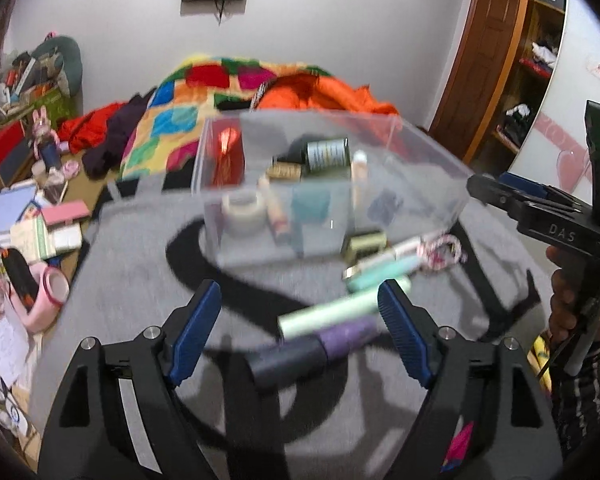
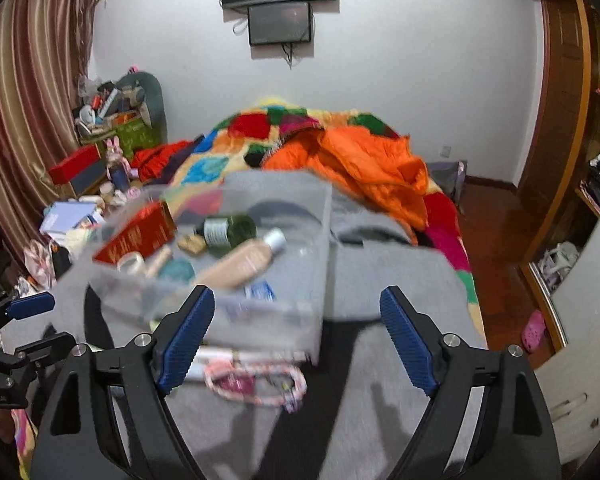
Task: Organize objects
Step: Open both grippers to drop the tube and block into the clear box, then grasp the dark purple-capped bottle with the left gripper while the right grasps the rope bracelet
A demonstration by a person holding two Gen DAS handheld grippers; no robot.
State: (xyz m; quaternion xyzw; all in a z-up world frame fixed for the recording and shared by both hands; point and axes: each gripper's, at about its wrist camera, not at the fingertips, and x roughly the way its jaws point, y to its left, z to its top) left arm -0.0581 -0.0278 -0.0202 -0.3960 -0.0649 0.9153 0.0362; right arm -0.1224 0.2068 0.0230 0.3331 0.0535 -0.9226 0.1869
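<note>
1. A clear rectangular plastic box (image 1: 332, 184) is sitting on the grey blanket (image 1: 132, 280), already holding a red carton (image 1: 229, 156), a dark green bottle (image 1: 324, 154), a beige bottle (image 2: 244, 260) and a roll of white tape (image 1: 244, 210).
2. Several items are still lying outside, in front of the box: a pale green tube (image 1: 328, 314), a purple-and-black tube (image 1: 312, 350) and a pink patterned loop (image 2: 256, 384).
3. The left gripper (image 1: 300, 328) is standing open around the two tubes, gripping neither.
4. The right gripper (image 2: 296, 336) is standing open and empty beside the box.
</note>
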